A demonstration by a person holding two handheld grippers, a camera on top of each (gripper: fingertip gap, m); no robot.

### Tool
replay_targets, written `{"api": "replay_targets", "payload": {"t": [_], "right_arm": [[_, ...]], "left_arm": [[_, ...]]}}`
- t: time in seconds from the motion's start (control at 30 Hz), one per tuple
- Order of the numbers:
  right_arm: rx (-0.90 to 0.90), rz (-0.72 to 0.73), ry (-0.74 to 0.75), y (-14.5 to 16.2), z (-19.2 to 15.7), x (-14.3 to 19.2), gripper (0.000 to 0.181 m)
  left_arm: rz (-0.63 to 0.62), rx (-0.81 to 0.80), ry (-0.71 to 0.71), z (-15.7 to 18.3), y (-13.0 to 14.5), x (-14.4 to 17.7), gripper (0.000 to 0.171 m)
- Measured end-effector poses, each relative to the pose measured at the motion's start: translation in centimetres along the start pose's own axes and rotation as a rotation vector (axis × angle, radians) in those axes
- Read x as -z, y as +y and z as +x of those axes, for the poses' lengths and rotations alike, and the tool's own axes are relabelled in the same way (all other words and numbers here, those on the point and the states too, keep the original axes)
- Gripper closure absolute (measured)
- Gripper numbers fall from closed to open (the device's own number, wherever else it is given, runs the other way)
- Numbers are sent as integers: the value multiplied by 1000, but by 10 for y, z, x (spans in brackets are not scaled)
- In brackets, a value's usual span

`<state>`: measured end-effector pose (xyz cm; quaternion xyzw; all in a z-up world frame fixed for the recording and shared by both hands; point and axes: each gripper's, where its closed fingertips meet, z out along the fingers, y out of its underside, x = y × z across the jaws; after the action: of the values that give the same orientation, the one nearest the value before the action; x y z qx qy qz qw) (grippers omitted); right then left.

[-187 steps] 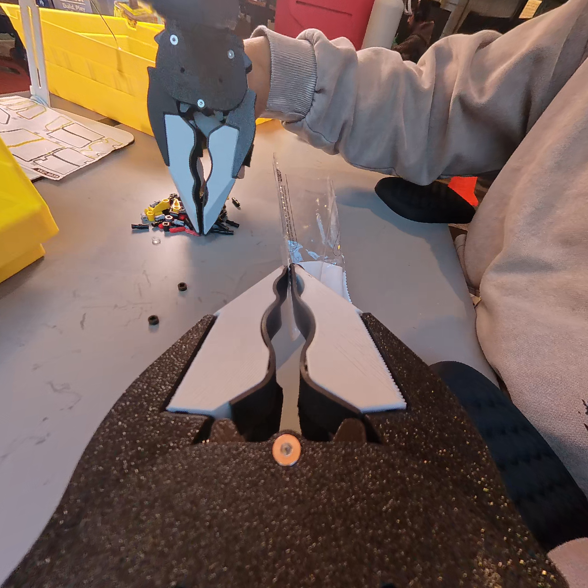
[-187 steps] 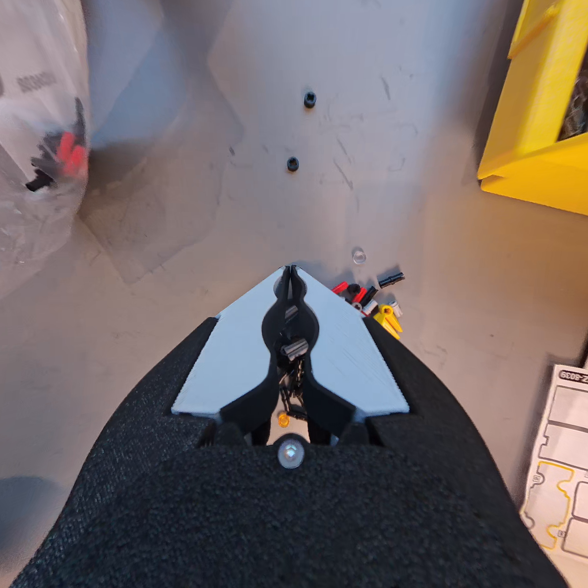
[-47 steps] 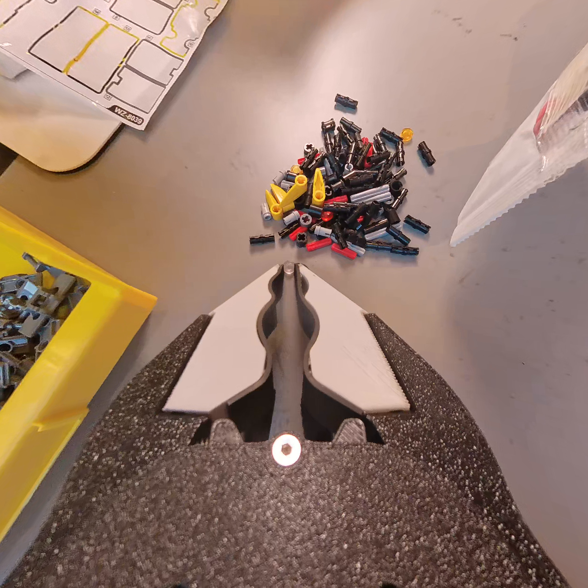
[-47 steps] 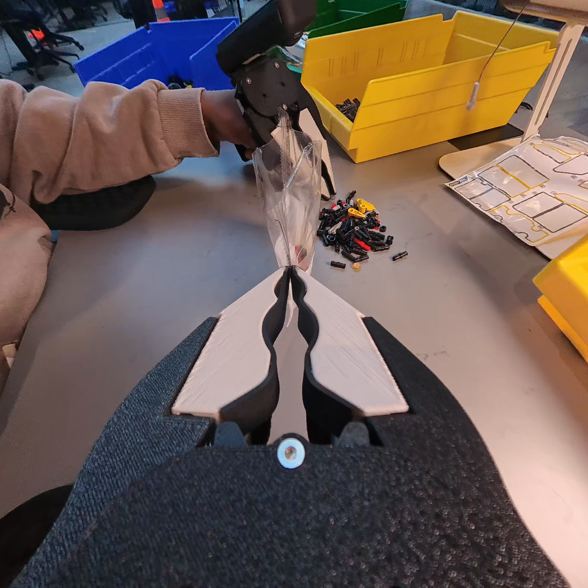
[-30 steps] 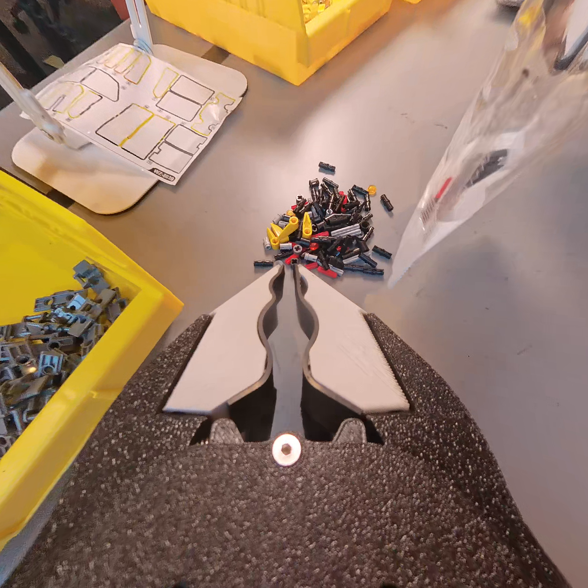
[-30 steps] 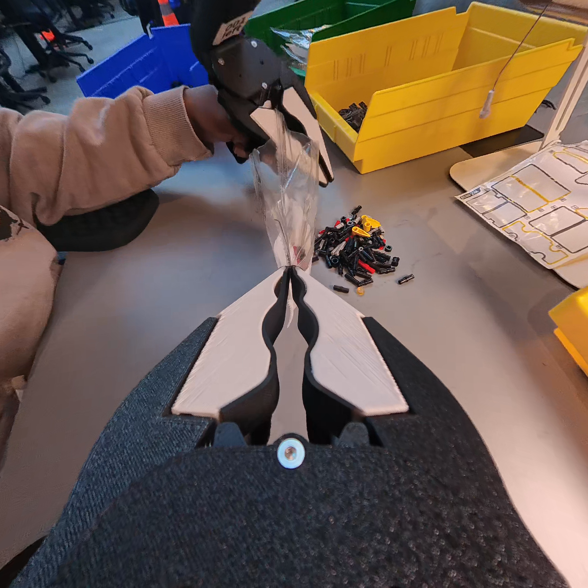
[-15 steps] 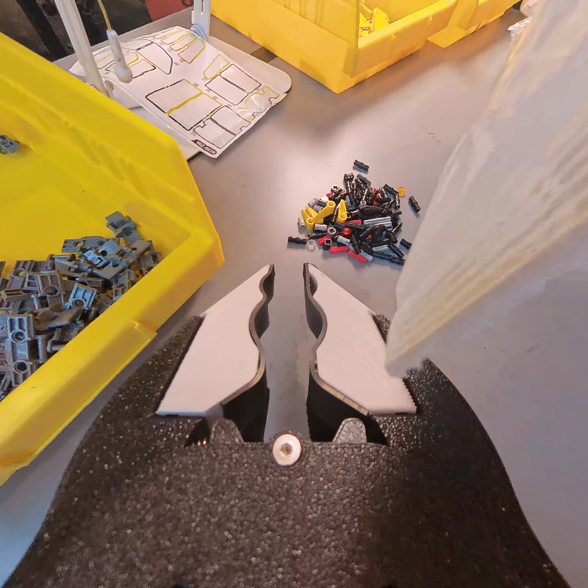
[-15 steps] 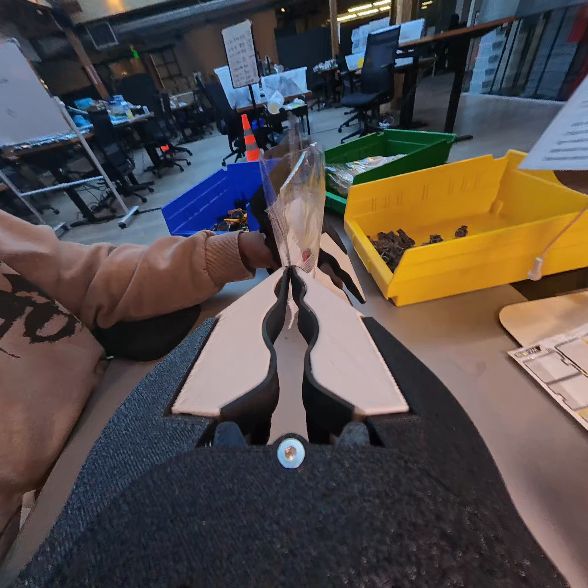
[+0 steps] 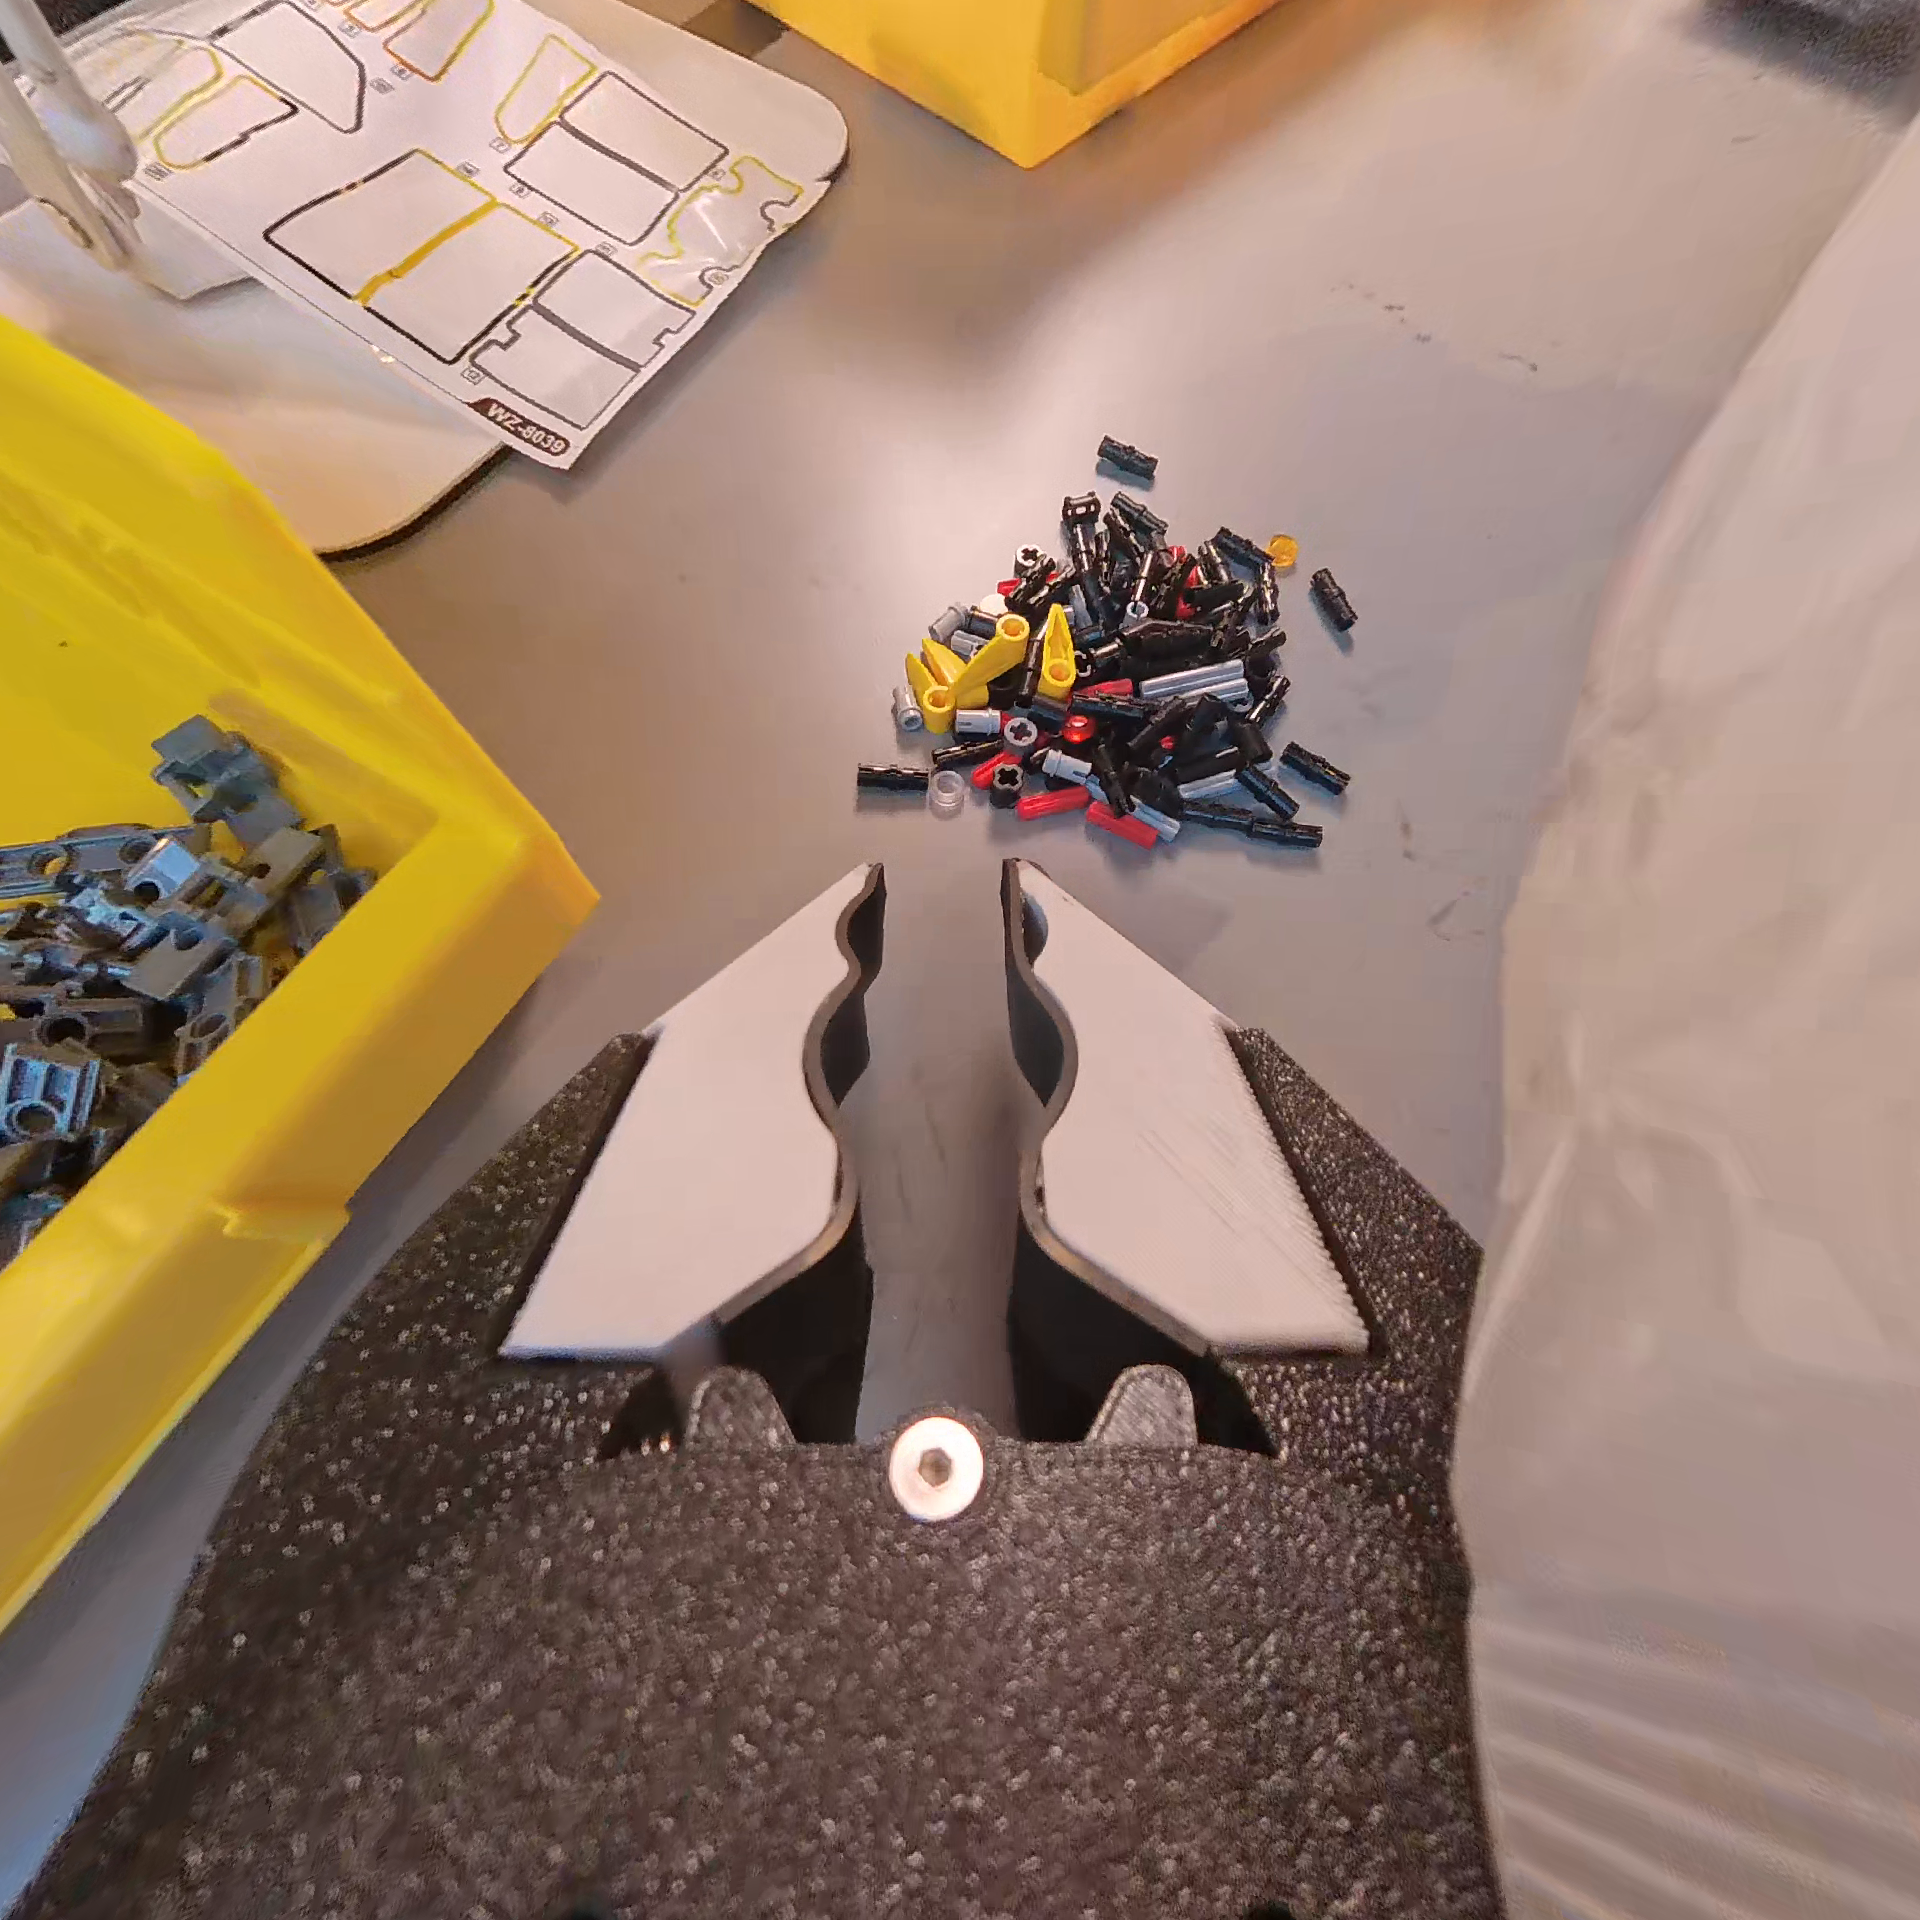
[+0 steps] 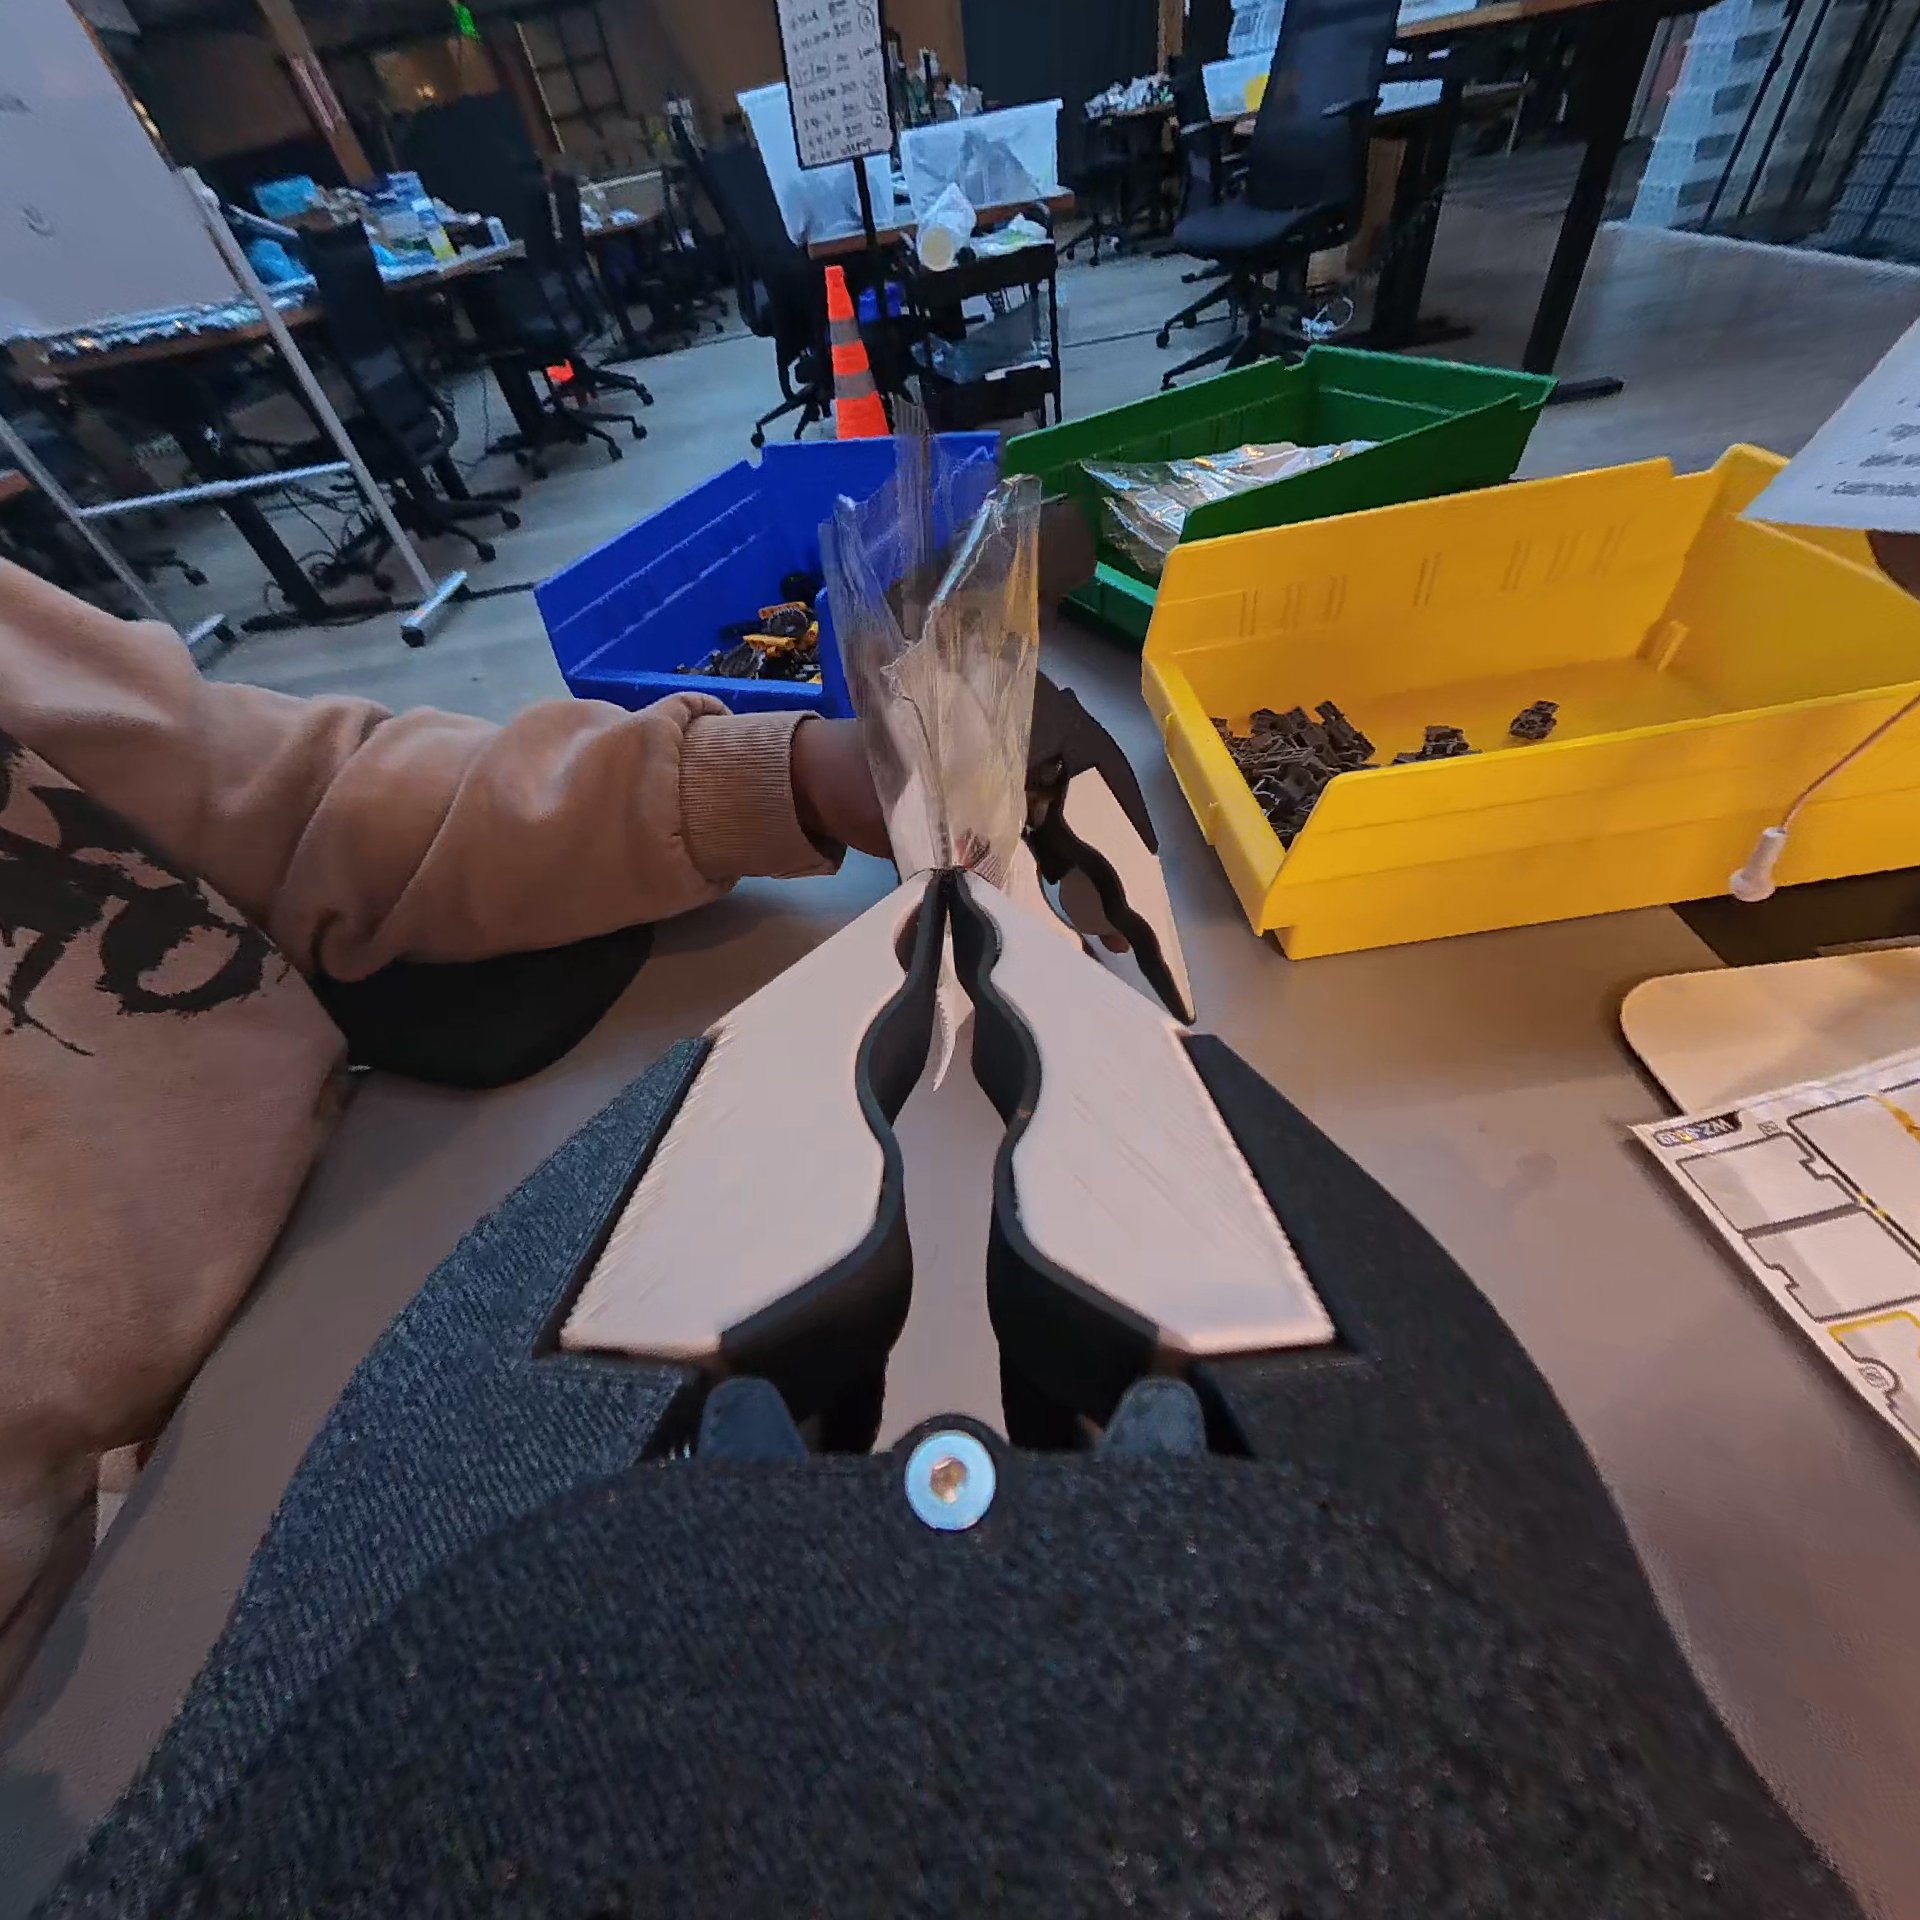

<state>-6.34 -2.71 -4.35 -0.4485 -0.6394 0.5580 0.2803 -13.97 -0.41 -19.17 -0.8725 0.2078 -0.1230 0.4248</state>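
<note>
A heap of small black, red, grey and yellow plastic pins (image 9: 1117, 686) lies on the grey table (image 9: 727, 540). My left gripper (image 9: 942, 883) is open and empty, just short of the heap and above the table. My right gripper (image 10: 945, 883) is shut on a clear plastic bag (image 10: 940, 665) and holds it upright; a few small parts sit at the bag's pinched end. The bag also fills the right edge of the left wrist view (image 9: 1714, 935), blurred. The left gripper (image 10: 1101, 821) shows behind the bag in the right wrist view.
A yellow bin (image 9: 312, 935) of grey parts stands left of my left gripper. A printed sheet (image 9: 447, 208) on a pale board lies beyond it. Yellow (image 10: 1507, 831), green (image 10: 1299, 416) and blue (image 10: 675, 603) bins stand at the table's far side. A person's sleeve (image 10: 416, 810) rests at left. About 15 cm separates my left fingertips from my right.
My left gripper let go of the bag, moved to the heap and opened. My right gripper, earlier shut in the heap, now holds the bag and has raised it upright.
</note>
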Motion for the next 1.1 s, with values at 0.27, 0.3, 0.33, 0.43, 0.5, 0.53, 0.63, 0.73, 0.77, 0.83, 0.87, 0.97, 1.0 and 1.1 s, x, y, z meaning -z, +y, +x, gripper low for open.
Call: {"api": "replay_targets", "payload": {"t": [0.27, 0.3, 0.33, 0.43, 0.5, 0.53, 0.63, 0.73, 0.77, 0.83, 0.87, 0.97, 1.0, 1.1], "right_arm": [[-72, -123, -79, 50, -10, 32, 181], [-85, -126, -87, 56, -12, 40, 181], [-96, -136, -102, 64, -15, 47, 181], [-121, -180, -120, 90, -23, 67, 181], [-132, -182, -125, 103, -26, 76, 181], [-134, -164, -127, 105, -26, 79, 181], [-139, -156, -141, 109, -28, 84, 181], [-130, -138, -151, 106, -30, 87, 181], [-129, -131, -153, 105, -30, 87, 181], [-131, -129, -148, 105, -29, 89, 181], [-135, -127, -144, 106, -28, 89, 181], [-140, -128, -121, 109, -24, 92, 181], [-140, -126, -110, 109, -22, 93, 181], [-142, -118, -93, 108, -19, 94, 181]], "left_arm": [[-52, -33, -43, -11, -1, -17, 141], [-58, -45, -46, -12, -2, -20, 138], [-62, -58, -48, -13, -3, -22, 137], [-69, -87, -8, -9, -5, -27, 127], [-82, -107, 2, -9, -5, -31, 124], [-83, -111, 5, -9, -6, -33, 124], [-91, -105, 56, -5, -6, -35, 136], [-93, -97, 78, -4, -6, -35, 146], [-93, -97, 84, -3, -6, -35, 154], [-94, -103, 95, -1, -6, -36, 166], [-94, -108, 91, -1, -6, -35, 166], [-95, -126, 81, 0, -5, -34, 167], [-92, -127, 76, 0, -5, -33, 167], [-60, -125, 74, 0, -8, -29, 167]]}}
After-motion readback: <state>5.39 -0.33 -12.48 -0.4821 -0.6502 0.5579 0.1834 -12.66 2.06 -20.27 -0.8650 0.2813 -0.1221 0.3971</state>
